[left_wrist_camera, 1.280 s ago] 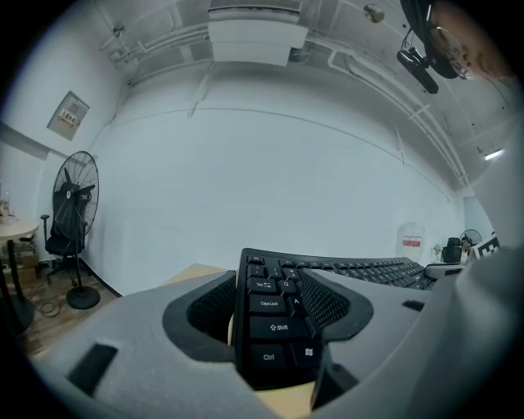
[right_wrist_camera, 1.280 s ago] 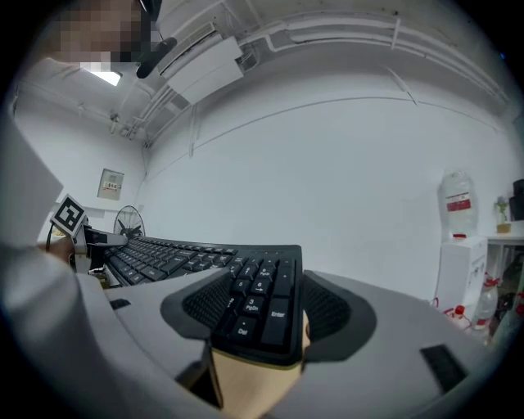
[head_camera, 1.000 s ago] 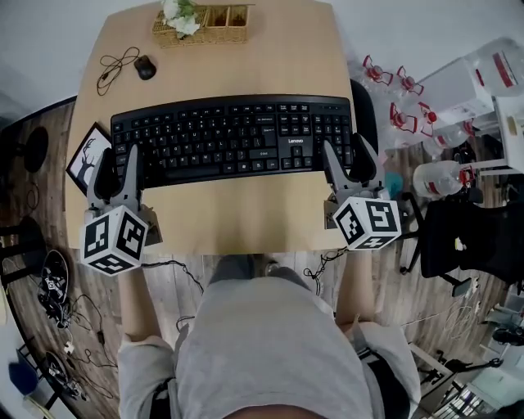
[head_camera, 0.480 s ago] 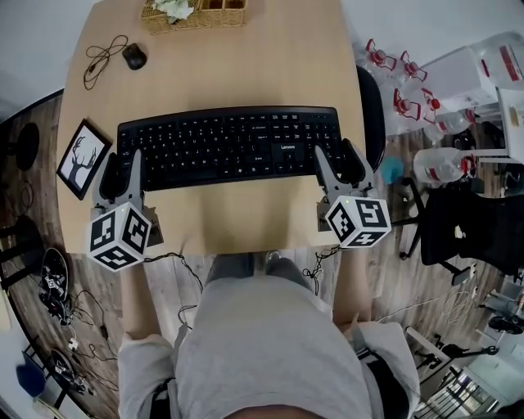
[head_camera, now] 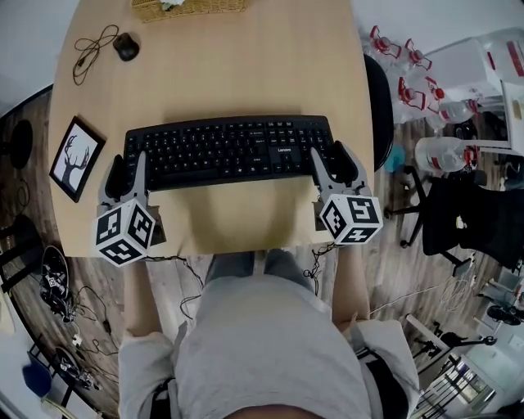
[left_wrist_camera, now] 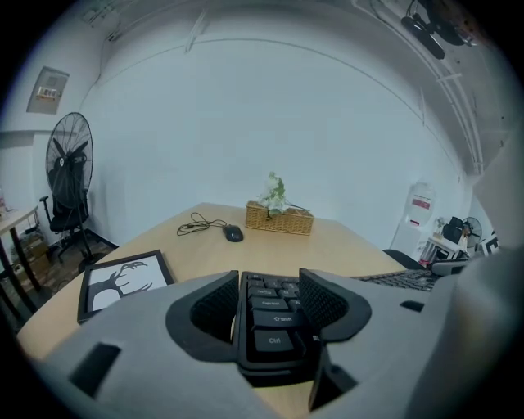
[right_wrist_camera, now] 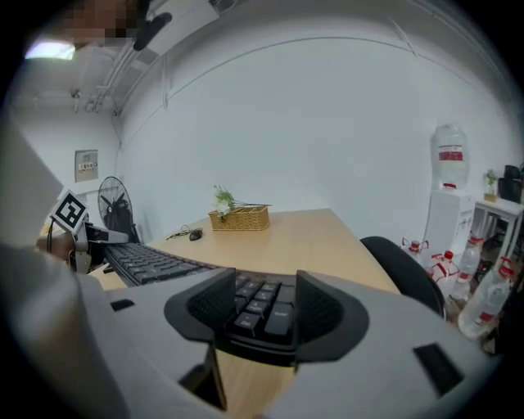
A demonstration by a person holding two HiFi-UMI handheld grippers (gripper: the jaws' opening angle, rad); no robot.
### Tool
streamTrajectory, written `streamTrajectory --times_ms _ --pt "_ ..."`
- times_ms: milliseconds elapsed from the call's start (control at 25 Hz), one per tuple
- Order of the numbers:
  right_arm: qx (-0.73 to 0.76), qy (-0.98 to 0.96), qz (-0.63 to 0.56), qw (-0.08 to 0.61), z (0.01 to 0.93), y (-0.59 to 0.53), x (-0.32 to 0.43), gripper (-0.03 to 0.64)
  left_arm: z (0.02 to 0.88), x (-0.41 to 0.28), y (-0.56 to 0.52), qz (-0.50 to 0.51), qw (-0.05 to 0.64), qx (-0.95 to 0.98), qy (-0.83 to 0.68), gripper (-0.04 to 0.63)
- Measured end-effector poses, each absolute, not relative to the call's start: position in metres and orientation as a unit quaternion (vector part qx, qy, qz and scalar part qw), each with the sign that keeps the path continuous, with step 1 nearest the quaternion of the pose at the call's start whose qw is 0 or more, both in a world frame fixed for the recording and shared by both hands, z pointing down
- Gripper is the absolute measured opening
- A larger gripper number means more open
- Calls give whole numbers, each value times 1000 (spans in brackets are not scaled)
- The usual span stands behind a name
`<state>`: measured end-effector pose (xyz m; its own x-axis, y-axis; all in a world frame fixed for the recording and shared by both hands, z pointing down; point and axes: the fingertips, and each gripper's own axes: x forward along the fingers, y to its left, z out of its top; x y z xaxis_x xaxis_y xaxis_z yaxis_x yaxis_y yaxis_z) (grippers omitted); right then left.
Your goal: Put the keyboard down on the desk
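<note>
keyboard (head_camera: 229, 151) | ends between left gripper (head_camera: 128, 168), right gripper (head_camera: 330, 161) fingers (head_camera: 318, 170) | right just closing

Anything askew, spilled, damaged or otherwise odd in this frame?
Nothing spilled or damaged. The keyboard runs roughly parallel to the front edge of the desk; only the picture frame lies skewed, close to the left edge.

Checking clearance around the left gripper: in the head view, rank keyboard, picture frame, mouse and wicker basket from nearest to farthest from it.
1. keyboard: its left end is between the jaws of the left gripper.
2. picture frame: just to the left, at the edge of the desk.
3. mouse: farther up, left side.
4. wicker basket: far edge.
</note>
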<state>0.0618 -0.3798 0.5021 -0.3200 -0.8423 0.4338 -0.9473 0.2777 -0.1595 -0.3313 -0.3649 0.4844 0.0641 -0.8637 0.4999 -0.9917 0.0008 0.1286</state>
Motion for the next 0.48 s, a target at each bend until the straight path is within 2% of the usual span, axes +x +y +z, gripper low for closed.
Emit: streamTrajectory --times_ms 200,480 --pt "566 -773 246 145 544 -371 61 225 512 -332 -367 160 248 689 -662 229" --pt "570 -767 240 169 557 -364 57 206 547 -340 -352 186 278 679 -653 222"
